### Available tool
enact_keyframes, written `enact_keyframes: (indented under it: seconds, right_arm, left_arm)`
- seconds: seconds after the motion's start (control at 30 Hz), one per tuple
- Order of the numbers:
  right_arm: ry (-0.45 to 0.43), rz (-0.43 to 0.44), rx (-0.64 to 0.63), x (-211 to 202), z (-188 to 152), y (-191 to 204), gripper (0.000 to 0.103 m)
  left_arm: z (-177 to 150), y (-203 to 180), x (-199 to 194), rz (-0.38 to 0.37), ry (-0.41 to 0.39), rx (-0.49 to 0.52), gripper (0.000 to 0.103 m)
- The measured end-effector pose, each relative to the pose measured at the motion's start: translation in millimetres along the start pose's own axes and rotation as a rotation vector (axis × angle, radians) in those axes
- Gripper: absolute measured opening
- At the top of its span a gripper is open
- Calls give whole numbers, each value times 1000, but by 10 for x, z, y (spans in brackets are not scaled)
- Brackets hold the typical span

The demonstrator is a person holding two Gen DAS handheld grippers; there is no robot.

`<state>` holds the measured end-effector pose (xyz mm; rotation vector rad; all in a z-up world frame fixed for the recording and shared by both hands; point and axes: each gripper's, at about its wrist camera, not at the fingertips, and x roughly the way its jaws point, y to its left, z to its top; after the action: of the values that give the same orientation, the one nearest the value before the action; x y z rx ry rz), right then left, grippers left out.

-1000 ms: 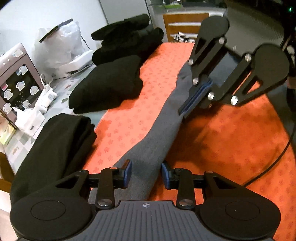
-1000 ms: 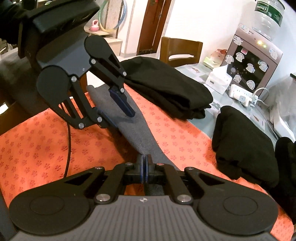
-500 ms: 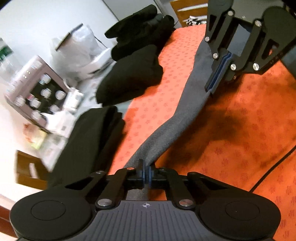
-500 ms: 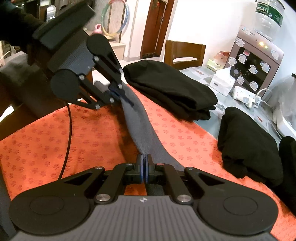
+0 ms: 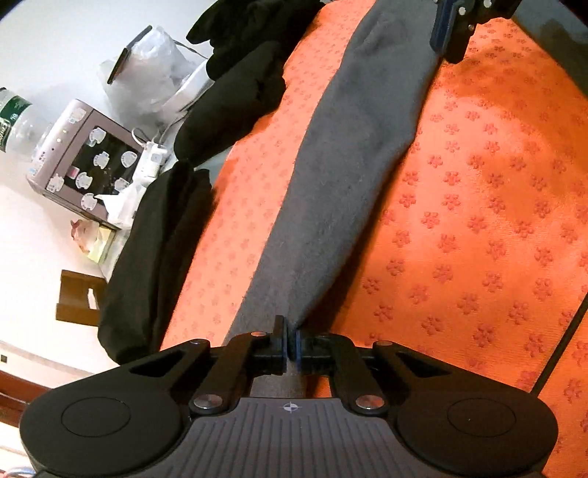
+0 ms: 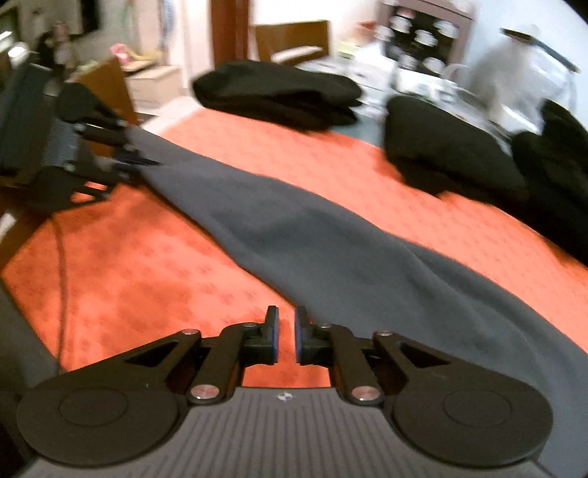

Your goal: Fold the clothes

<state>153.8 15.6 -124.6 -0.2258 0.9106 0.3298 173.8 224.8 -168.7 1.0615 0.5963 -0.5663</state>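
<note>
A long grey garment (image 5: 349, 165) lies stretched across the orange flower-patterned tablecloth (image 5: 477, 220). My left gripper (image 5: 290, 345) is shut on its near end, with grey fabric pinched between the pads. From the right wrist view, the left gripper (image 6: 141, 160) holds the garment (image 6: 312, 235) at the far left end. My right gripper (image 6: 286, 336) stands slightly open just above the tablecloth (image 6: 128, 264), with only orange cloth in the gap and the garment's edge just to its right. The right gripper (image 5: 450, 33) shows at the top of the left wrist view, beside the garment's far end.
Folded black garments (image 5: 154, 250) (image 5: 235, 106) line the table's far side, with more in a black pile (image 6: 448, 147). Behind them stand a sticker-covered appliance (image 5: 84, 161) and a white plastic bag (image 5: 147, 66). A wooden chair (image 6: 294, 40) is beyond. A black cable (image 5: 562, 342) crosses the cloth.
My left gripper shut on the garment's end and pulled away, stretching it out. My right gripper opened and let go of the garment, which now lies wider and flatter.
</note>
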Motion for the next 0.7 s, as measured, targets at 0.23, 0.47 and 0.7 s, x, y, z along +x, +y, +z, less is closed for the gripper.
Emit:
enact_keyframes:
  seconds: [0.23,0.47,0.7]
  right_arm:
    - [-9,-104,-173,104,32,4,31]
    - [56,-37,-262,309,102,-64,31]
    - [41,-27,-261,217,67,-161,3]
  left_arm:
    - [12,86,-1,34,-16,3,7]
    - [79,217,-14,54,-30,-3,7]
    - [184,373,-105,82,-56,-37,7]
